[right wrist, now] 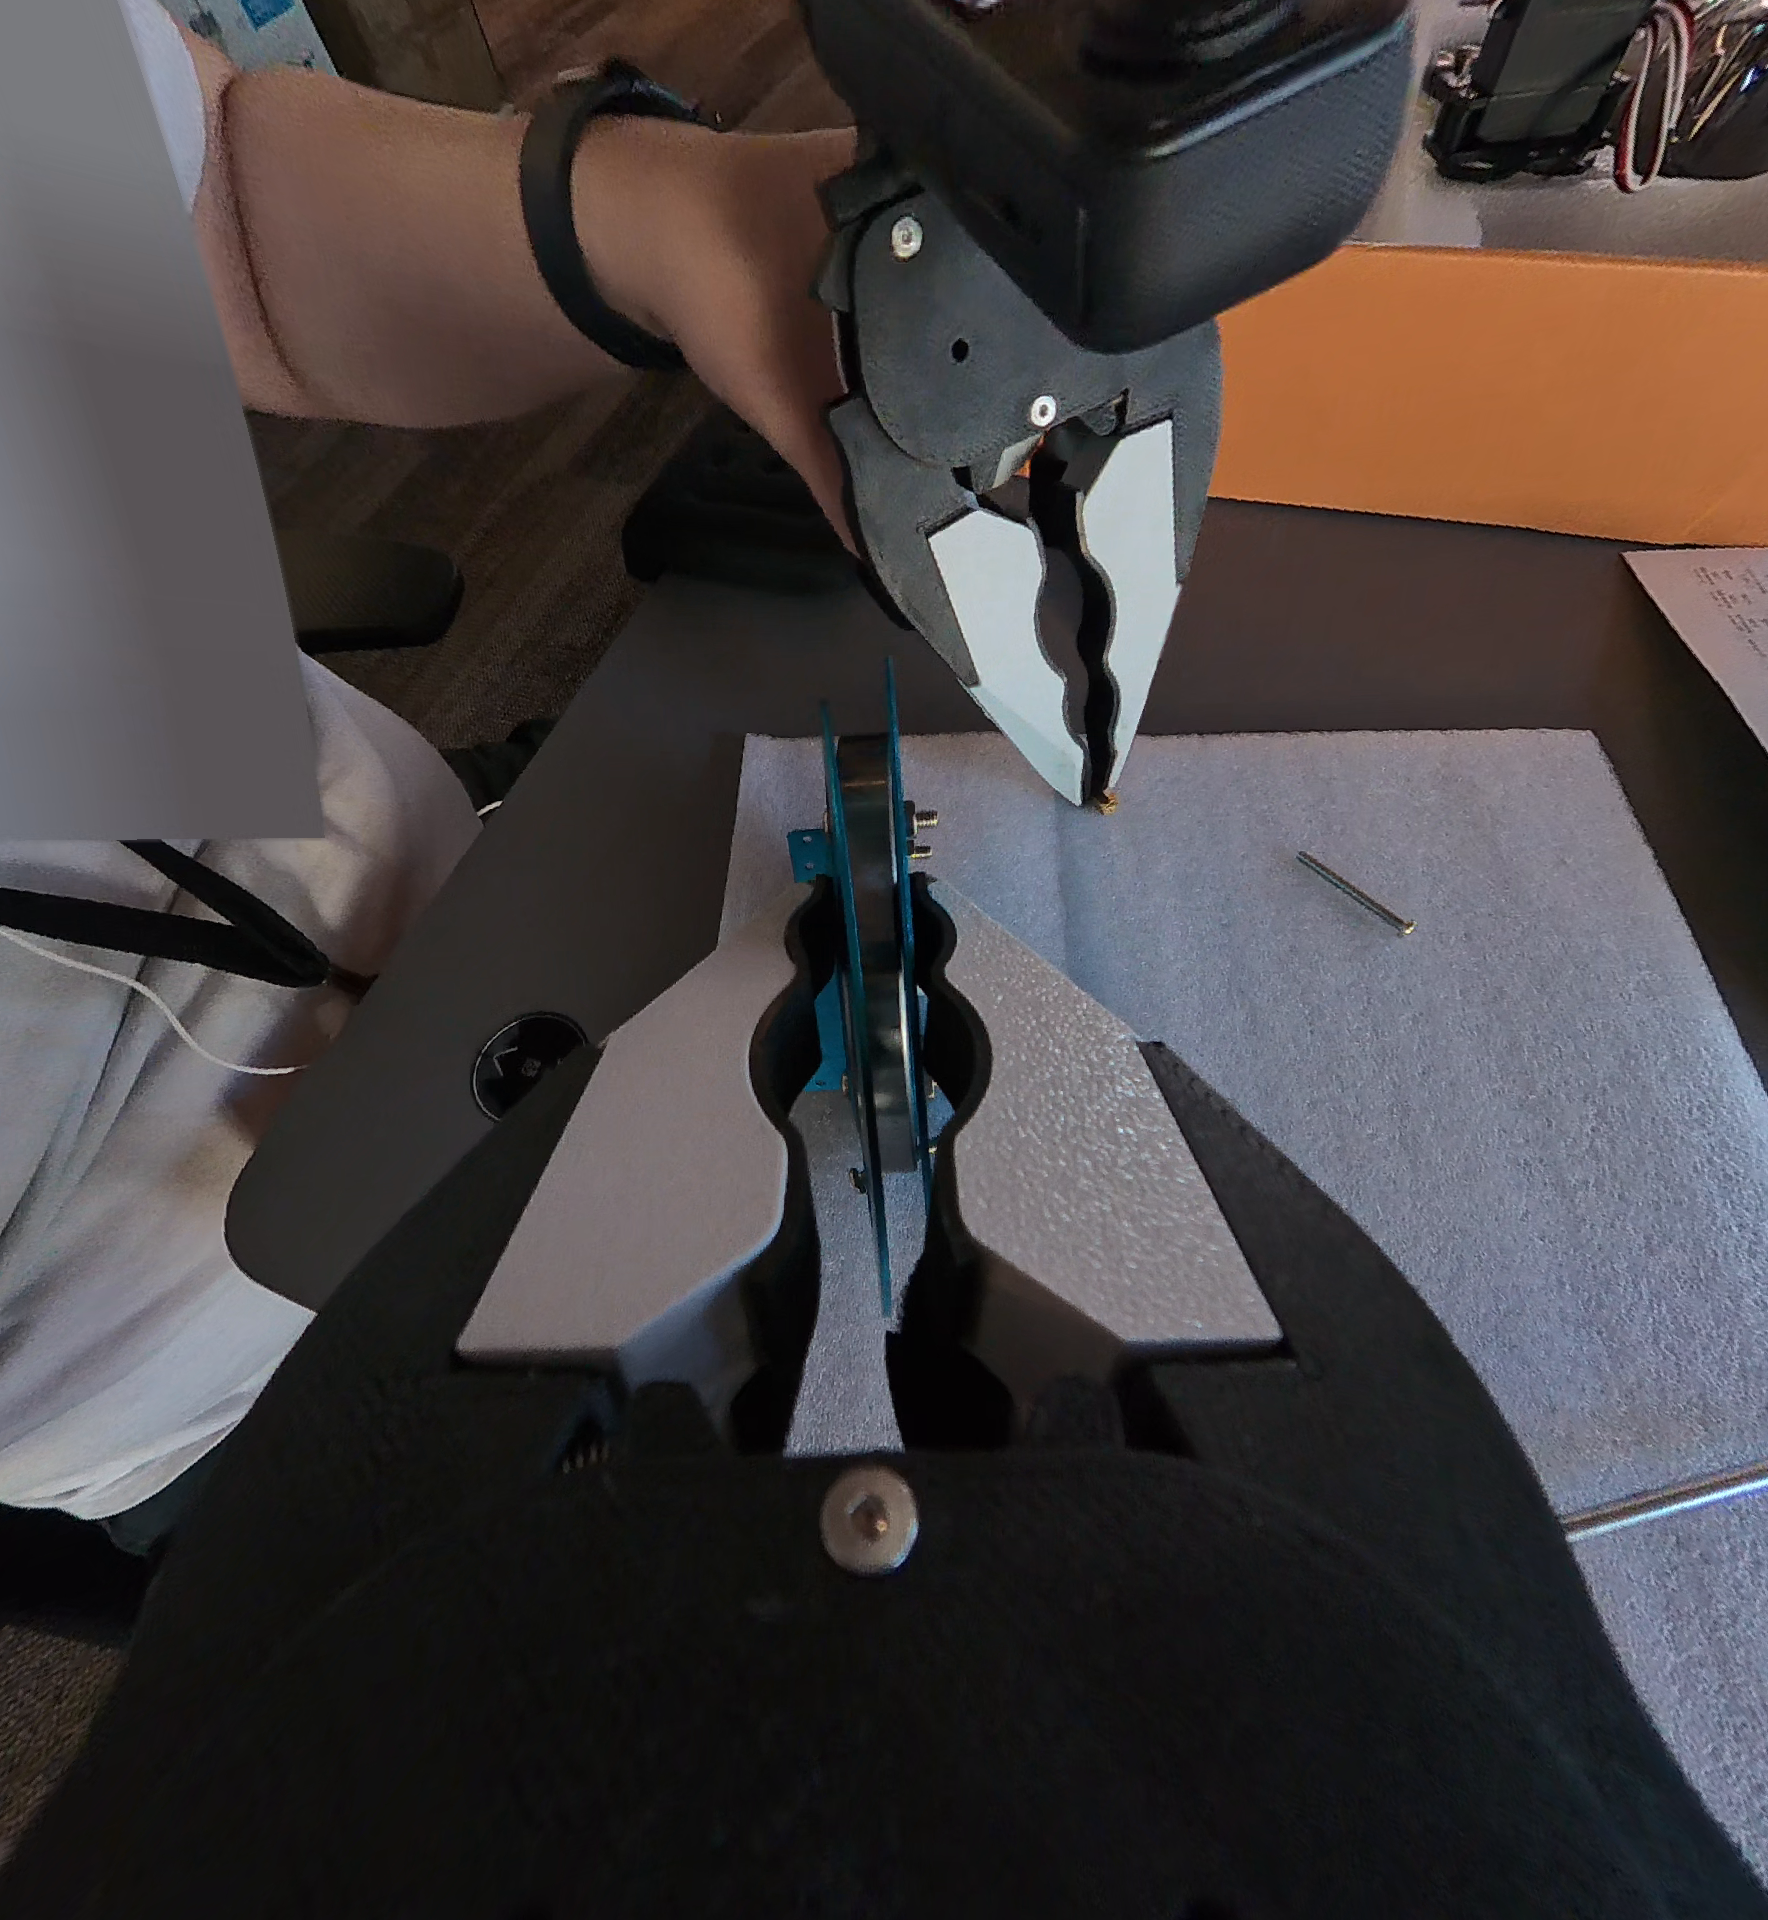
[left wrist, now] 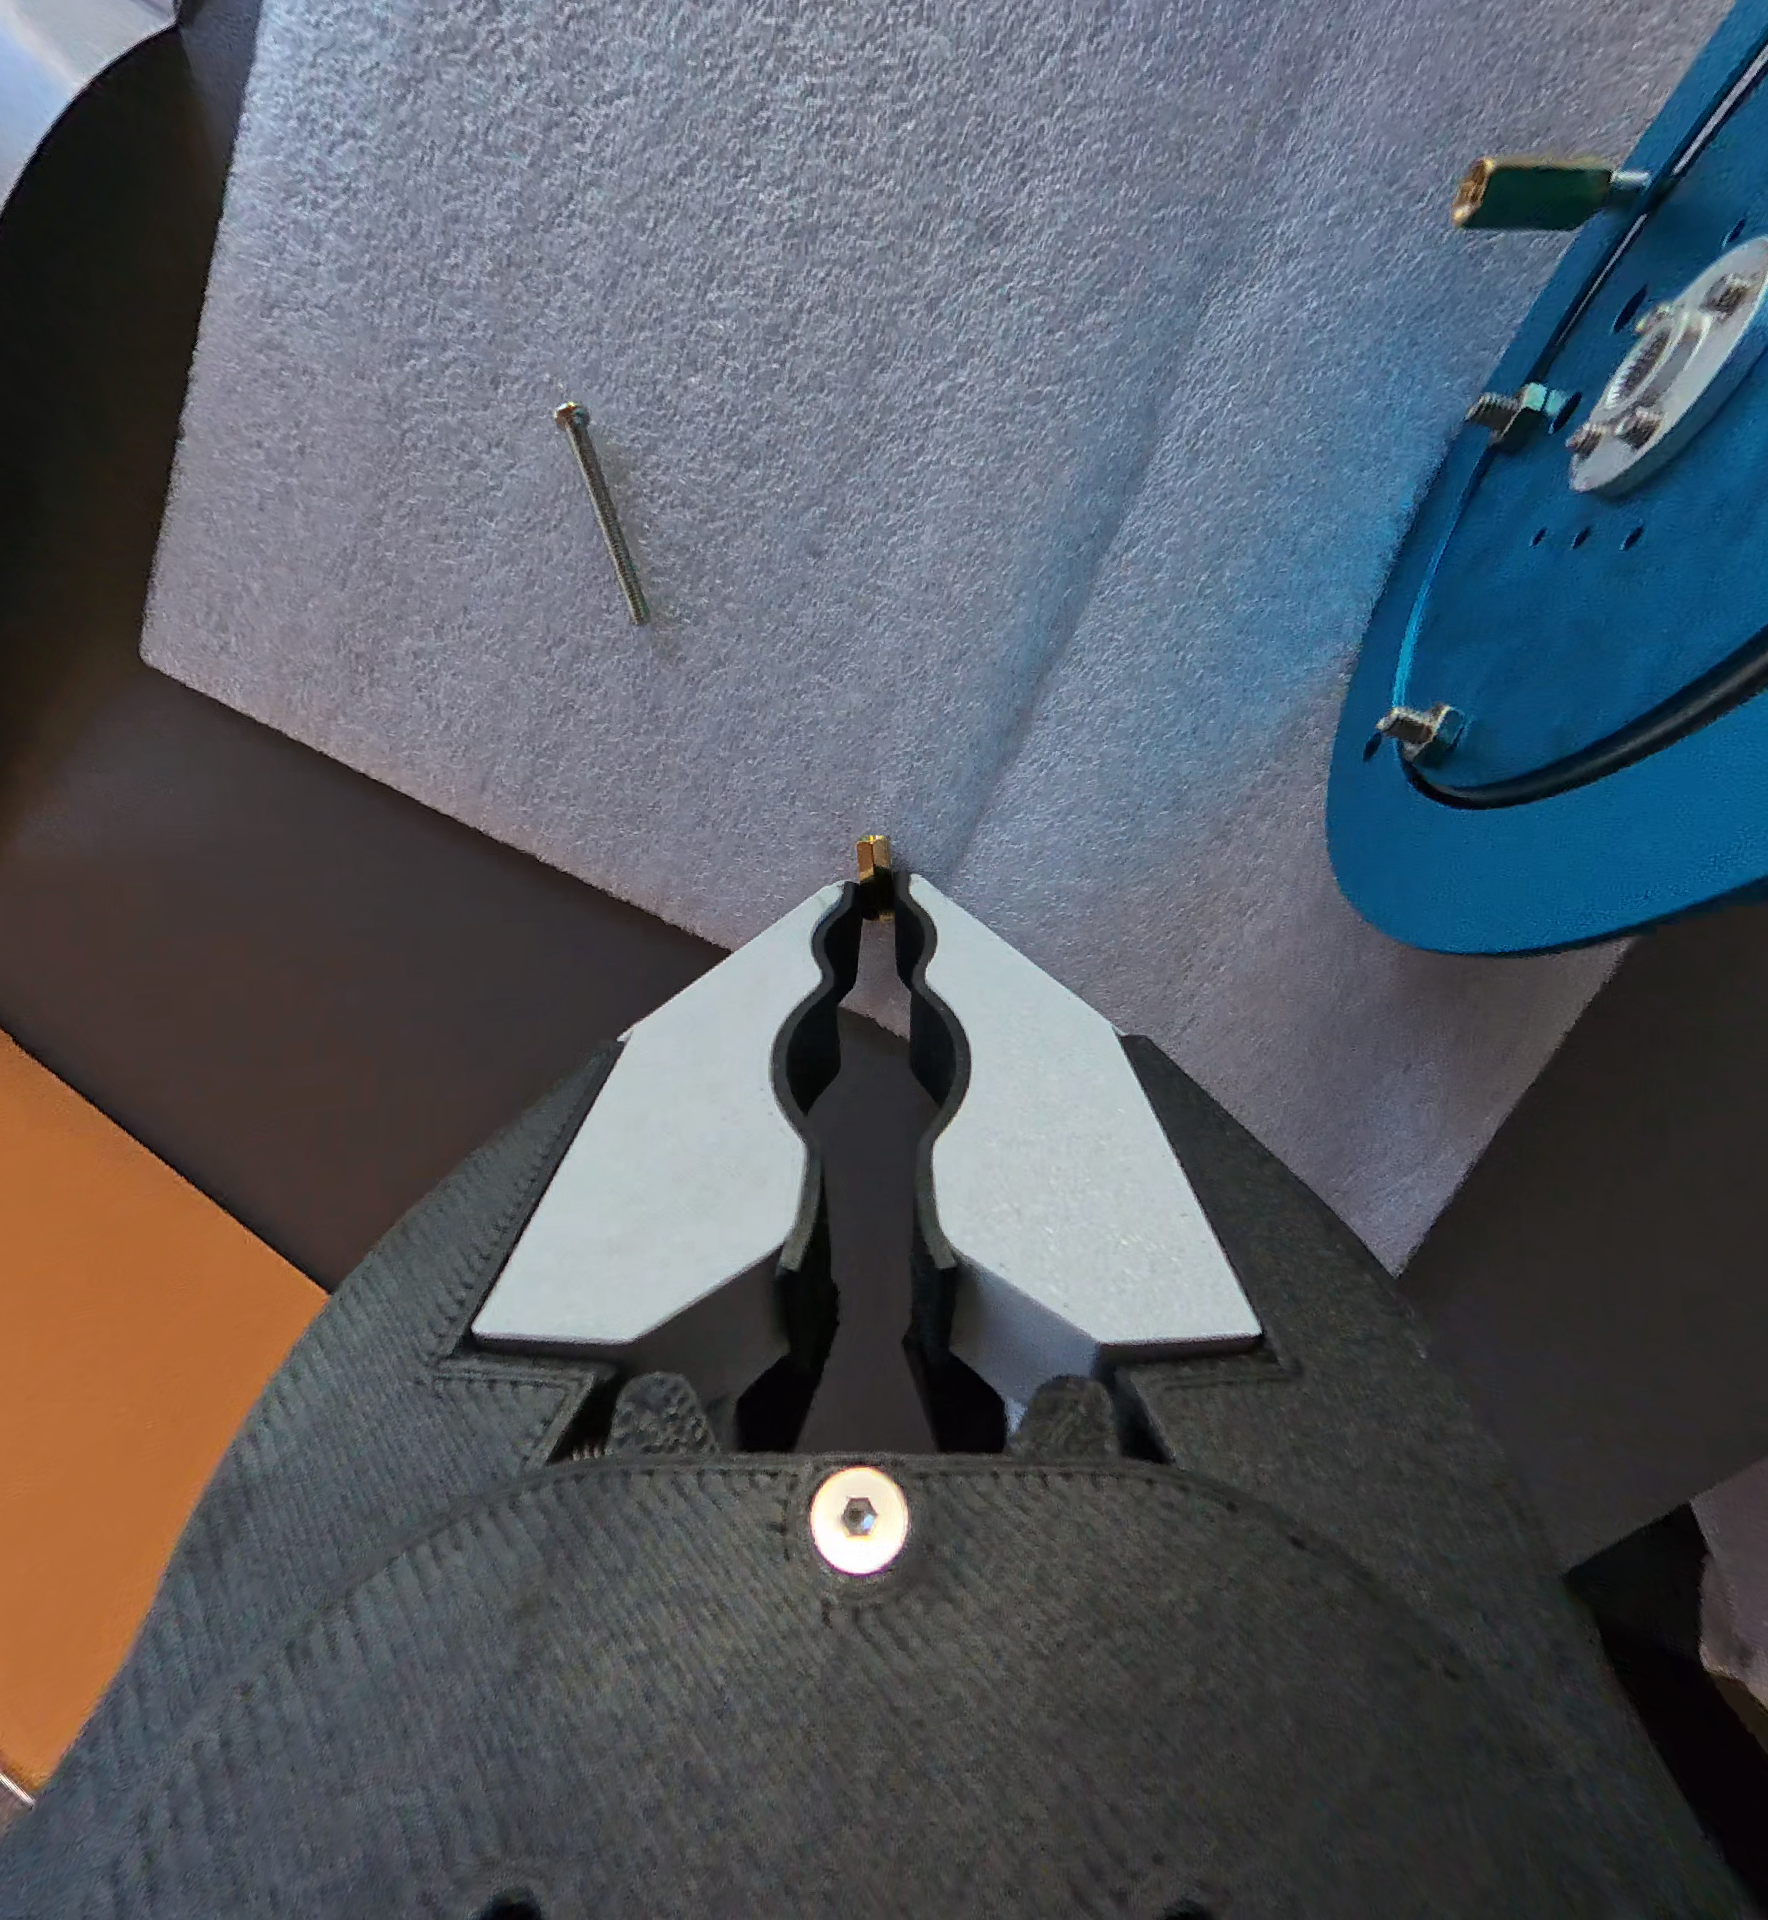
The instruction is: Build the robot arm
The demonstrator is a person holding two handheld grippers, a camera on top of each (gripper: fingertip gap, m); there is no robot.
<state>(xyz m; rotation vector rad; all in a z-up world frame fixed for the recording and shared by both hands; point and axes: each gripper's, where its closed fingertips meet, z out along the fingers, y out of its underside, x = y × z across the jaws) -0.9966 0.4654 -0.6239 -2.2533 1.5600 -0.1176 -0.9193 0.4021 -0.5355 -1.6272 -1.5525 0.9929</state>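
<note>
- Brass standoff (left wrist: 875, 878) — small and hexagonal — is pinched at the very tips of the left gripper (left wrist: 875, 902), its jaws nearly closed on it, just above the foam sheet (left wrist: 755, 312).
- Blue disc assembly (right wrist: 875, 997) stands on edge between the fingers of the right gripper (right wrist: 867, 914), which clamps its two plates (a black ring sits between them).
- In the left wrist view the disc (left wrist: 1586, 623) shows a silver hub (left wrist: 1680, 364) and several standoffs sticking out of its face.
- A long screw (left wrist: 601, 514) lies flat on the foam, well apart from both grippers.
- The foam rests on a dark table (right wrist: 1379, 623); an orange box (right wrist: 1534, 395) sits at the far edge.
</note>
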